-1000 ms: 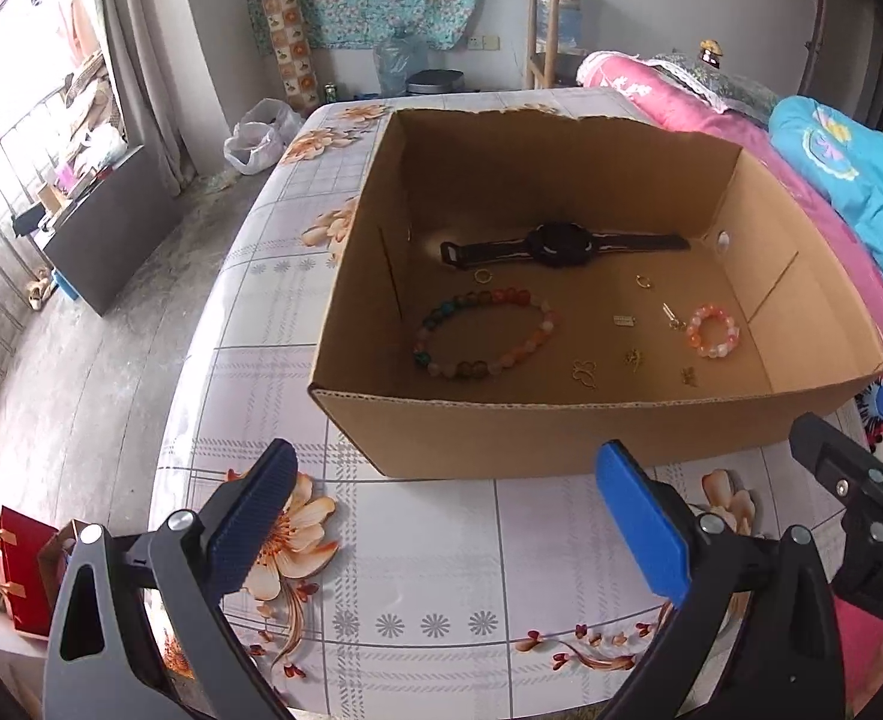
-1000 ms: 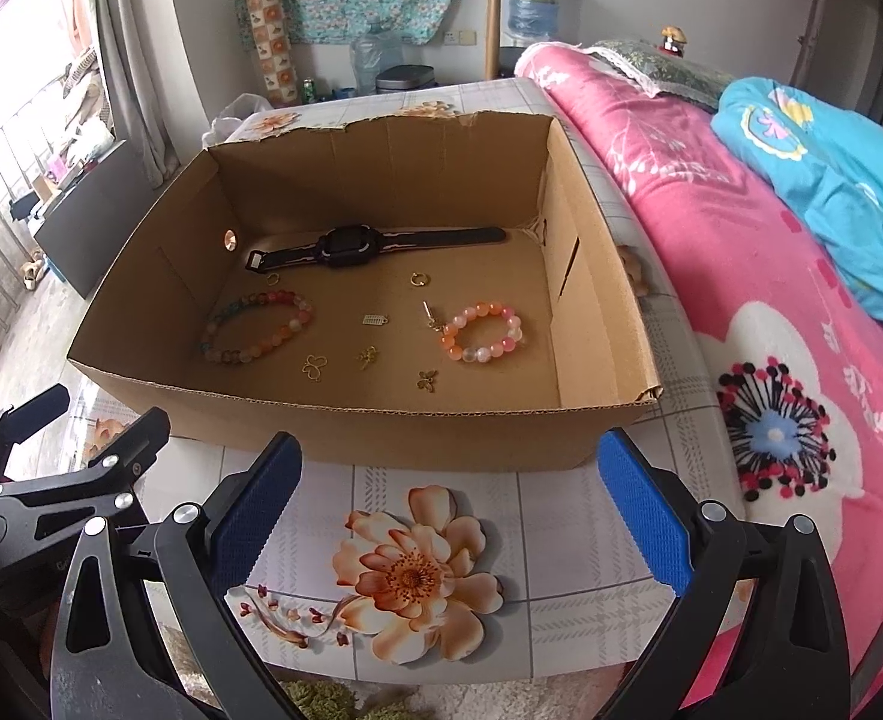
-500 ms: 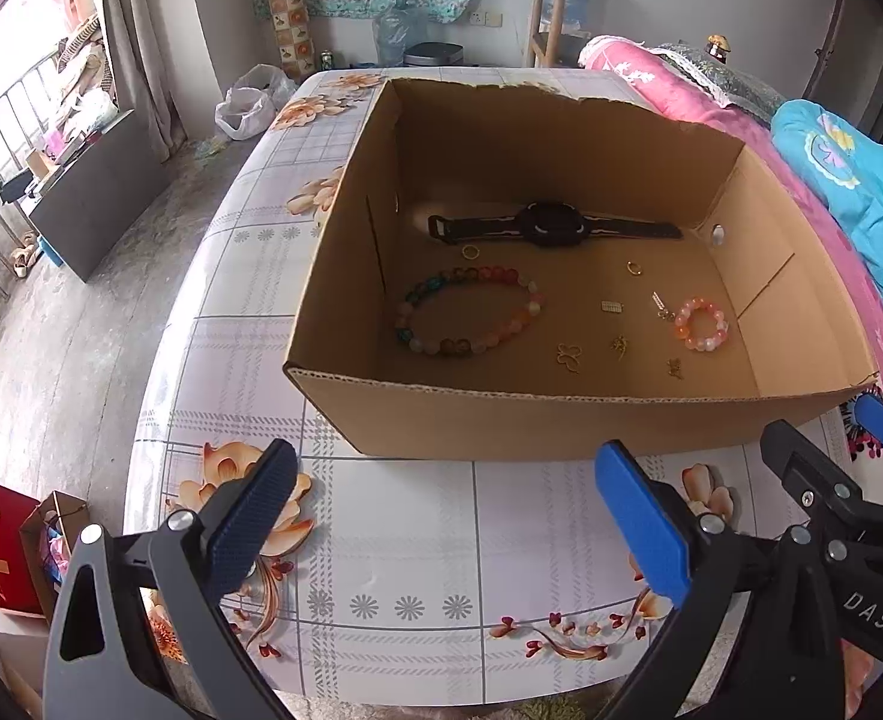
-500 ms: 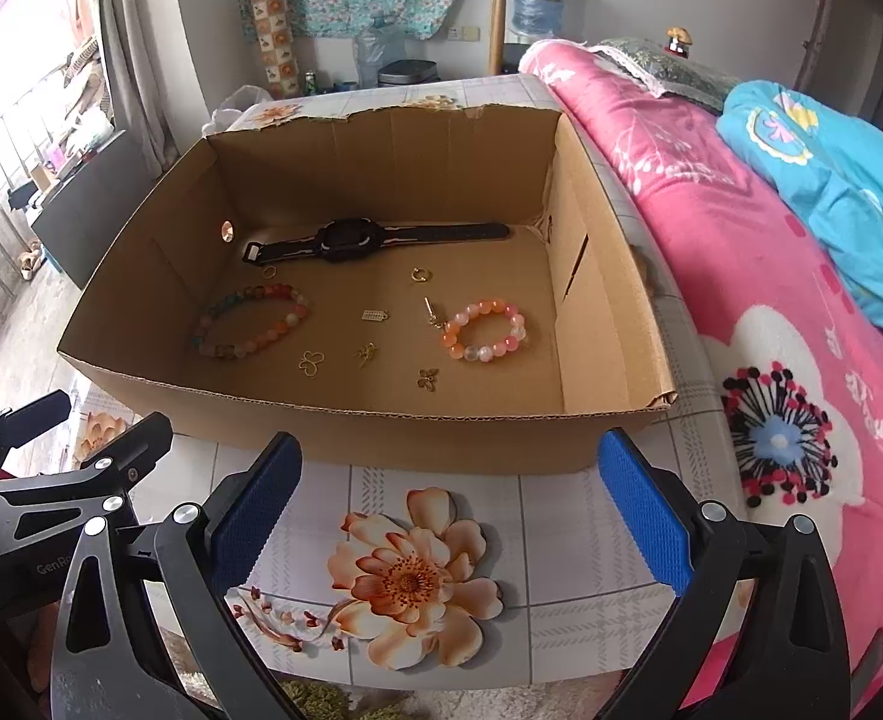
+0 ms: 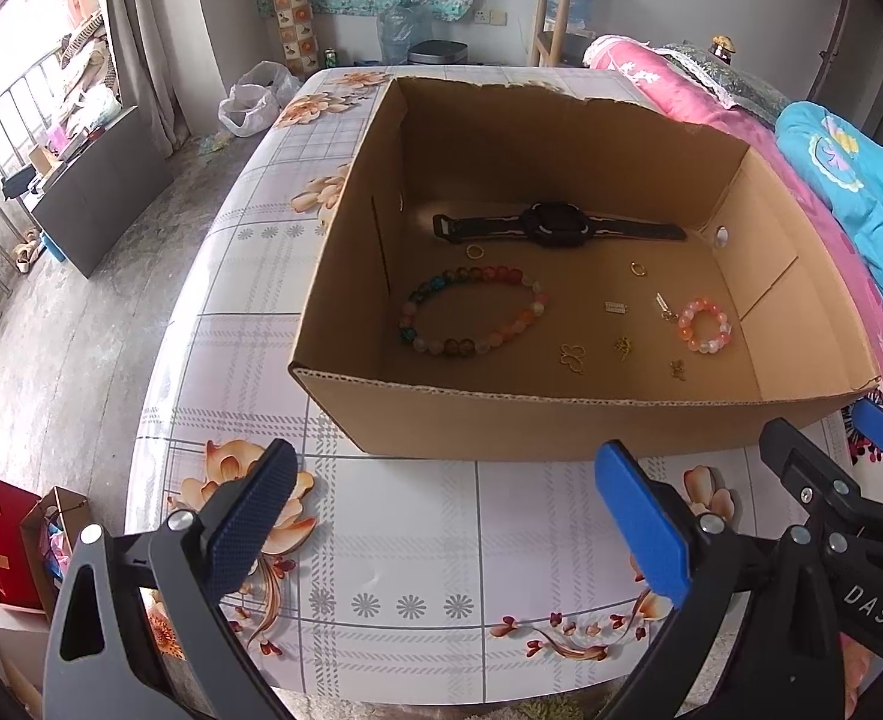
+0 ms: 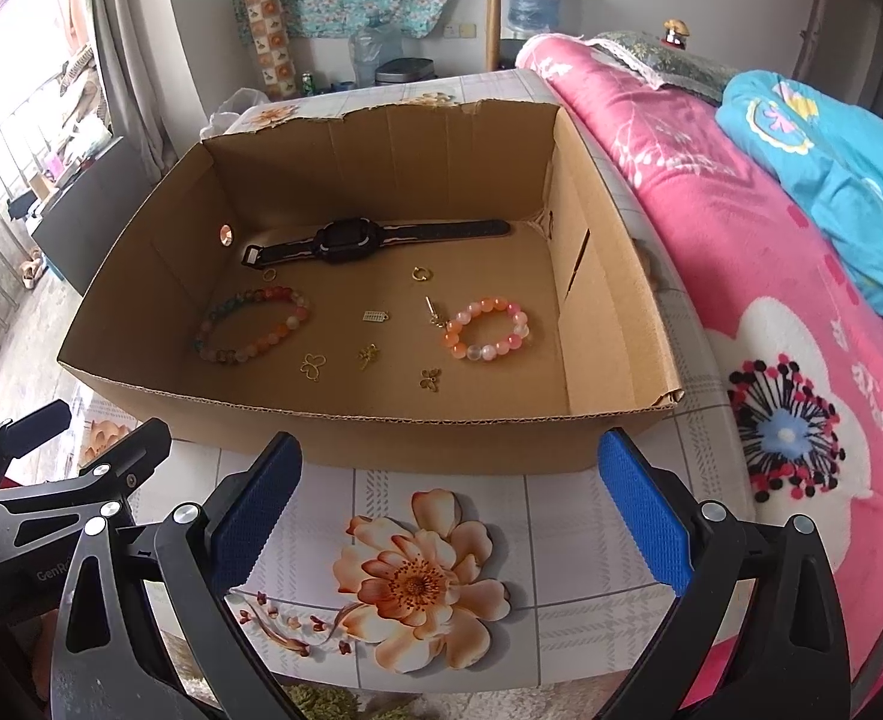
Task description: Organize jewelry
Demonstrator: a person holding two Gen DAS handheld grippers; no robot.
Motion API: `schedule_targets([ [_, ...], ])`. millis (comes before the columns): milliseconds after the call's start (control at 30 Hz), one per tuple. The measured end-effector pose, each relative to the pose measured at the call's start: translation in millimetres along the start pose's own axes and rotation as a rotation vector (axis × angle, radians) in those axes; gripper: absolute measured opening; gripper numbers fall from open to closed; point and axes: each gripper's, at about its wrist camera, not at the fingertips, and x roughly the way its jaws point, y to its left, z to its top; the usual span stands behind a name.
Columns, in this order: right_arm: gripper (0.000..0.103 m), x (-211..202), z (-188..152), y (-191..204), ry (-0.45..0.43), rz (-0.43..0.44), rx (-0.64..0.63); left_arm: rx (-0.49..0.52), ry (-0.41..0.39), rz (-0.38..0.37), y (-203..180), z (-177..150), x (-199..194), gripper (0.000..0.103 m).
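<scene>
Compared with a second ago: cardboard box [image 5: 561,420] now seen from higher and slightly further back in the left wrist view, more of the floral tablecloth [image 5: 393,540] showing in front of it. Right wrist view likewise raised a little, box floor more exposed. Jewelry itself unmoved.

Left gripper [image 5: 441,516] spread wide, blue pads far apart, nothing between them, hovering above the tablecloth just short of the box's near wall. Right gripper [image 6: 450,510] equally wide open and empty, poised over a printed flower, also short of the near wall. Each gripper visible at the edge of the other's view, side by side.

All jewelry lying flat on the box floor. Black watch [image 5: 555,227] stretched out along the far wall, strap extended both ways. Multicolored bead bracelet [image 5: 471,312] toward the left side, an open oval of pink, orange, green and blue beads. Smaller pink-and-orange bead bracelet [image 6: 488,329] toward the right side, well apart from the larger one. Scattered between them: two small gold rings [image 6: 422,273], a small rectangular charm [image 6: 374,316], a butterfly outline pendant [image 5: 572,357], two further tiny gold charms [image 6: 431,380], shapes too small to tell. Small metal pin [image 6: 431,307] just beside the pink bracelet.

Pink floral blanket [image 6: 771,300] right of the table.
</scene>
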Motion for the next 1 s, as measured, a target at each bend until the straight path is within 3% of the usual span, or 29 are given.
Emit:
schedule_targets([
  [1000, 0.095, -0.5, -3.0, 3.0, 0.010, -0.003, 0.028, -0.002, 0.004, -0.007, -2.0, -0.3, 2.0, 0.097],
])
